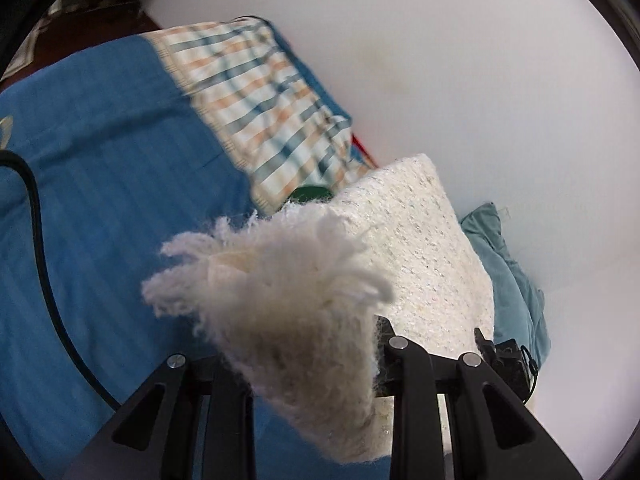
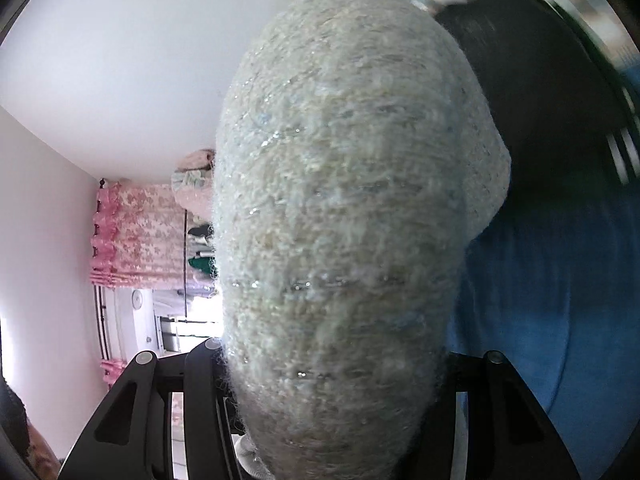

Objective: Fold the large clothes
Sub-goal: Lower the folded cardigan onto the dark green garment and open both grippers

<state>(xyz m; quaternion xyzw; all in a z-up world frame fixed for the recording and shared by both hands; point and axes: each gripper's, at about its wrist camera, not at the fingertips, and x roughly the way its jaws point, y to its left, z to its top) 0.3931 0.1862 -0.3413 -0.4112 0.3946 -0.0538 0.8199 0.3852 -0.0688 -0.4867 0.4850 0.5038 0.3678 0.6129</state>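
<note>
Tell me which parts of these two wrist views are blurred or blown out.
Left wrist: the checked cloth is motion-smeared, the fuzzy white garment soft-edged up close, the wall washed out. Right wrist: the same garment fills the centre, the upper right corner streaks, the window glares white.

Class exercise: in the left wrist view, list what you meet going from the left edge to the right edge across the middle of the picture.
Black cable → blue bedspread → checked cloth → white fluffy knit garment held up in the left gripper → teal cushion → white wall.
</note>
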